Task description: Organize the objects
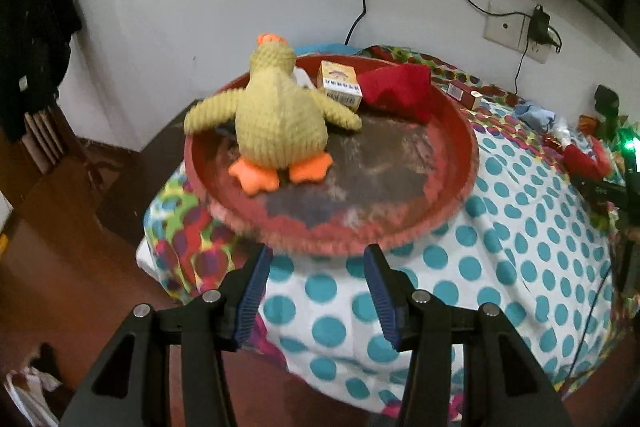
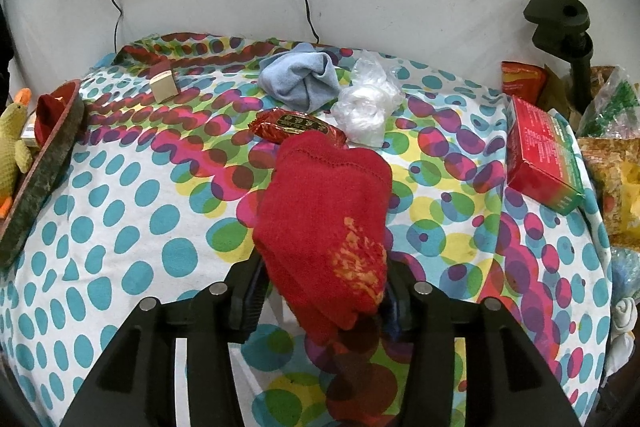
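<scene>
A round red tray (image 1: 460, 131) lies on the spotted tablecloth (image 1: 520, 227). In it are a yellow plush duck (image 1: 280, 115), a small yellow box (image 1: 340, 83) and a red cloth (image 1: 396, 91). My left gripper (image 1: 319, 253) hovers just before the tray's near rim, open and empty. In the right wrist view my right gripper (image 2: 323, 263) has a red sock (image 2: 324, 211) with an orange pattern between its fingers, and both pads touch it. The sock hangs slightly above the cloth. The tray (image 2: 44, 167) and duck (image 2: 12, 143) show at the far left.
Beyond the sock lie a red snack wrapper (image 2: 296, 125), a blue cloth (image 2: 300, 79), a crumpled plastic bag (image 2: 368, 103) and a small brown box (image 2: 162, 83). A red carton (image 2: 540, 155), snack bags and a black clamp stand (image 2: 560, 35) crowd the right edge. Wall sockets with cables are behind.
</scene>
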A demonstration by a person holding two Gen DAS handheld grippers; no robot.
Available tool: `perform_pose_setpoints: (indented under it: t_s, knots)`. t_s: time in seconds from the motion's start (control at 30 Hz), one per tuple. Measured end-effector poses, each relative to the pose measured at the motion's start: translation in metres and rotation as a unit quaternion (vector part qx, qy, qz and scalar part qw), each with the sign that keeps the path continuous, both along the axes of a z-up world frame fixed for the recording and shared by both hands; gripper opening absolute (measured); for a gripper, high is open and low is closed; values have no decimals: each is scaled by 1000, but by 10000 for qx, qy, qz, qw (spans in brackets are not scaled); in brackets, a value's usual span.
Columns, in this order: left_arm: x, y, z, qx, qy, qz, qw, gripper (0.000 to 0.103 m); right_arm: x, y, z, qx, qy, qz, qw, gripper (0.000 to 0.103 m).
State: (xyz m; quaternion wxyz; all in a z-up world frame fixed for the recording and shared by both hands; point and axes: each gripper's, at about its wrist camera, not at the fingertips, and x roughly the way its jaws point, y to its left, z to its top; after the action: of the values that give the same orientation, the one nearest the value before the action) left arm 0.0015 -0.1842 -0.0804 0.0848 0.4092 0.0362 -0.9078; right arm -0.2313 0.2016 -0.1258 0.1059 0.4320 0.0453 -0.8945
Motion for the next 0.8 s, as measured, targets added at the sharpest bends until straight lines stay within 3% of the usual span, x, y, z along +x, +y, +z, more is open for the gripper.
perform_pose_setpoints:
  t_s: [0.13, 0.2, 0.27, 0.4, 0.53, 0.8]
  knots:
    - [9, -2, -4, 16, 74, -157, 9998, 50, 6, 3, 7, -59, 236, -32, 9997, 60]
    - [12, -3, -2, 68, 139, -229, 9996, 50, 10, 6, 11, -92, 356, -46, 9993, 60]
    - [14, 0, 0, 33, 137, -372, 9992, 50, 11, 7, 13, -45, 436, -130, 9990, 59]
    - [17, 6, -3, -97, 127, -592, 9981, 50, 12, 9, 15, -63, 493, -167, 9986, 41]
    - [15, 5, -11, 130, 8, -684, 9976, 50, 13, 6, 16, 9, 506, -181, 9986, 39]
    - [16, 2, -16, 52, -43, -716, 9974, 50, 13, 2, 16, 202, 509, -201, 9983, 38]
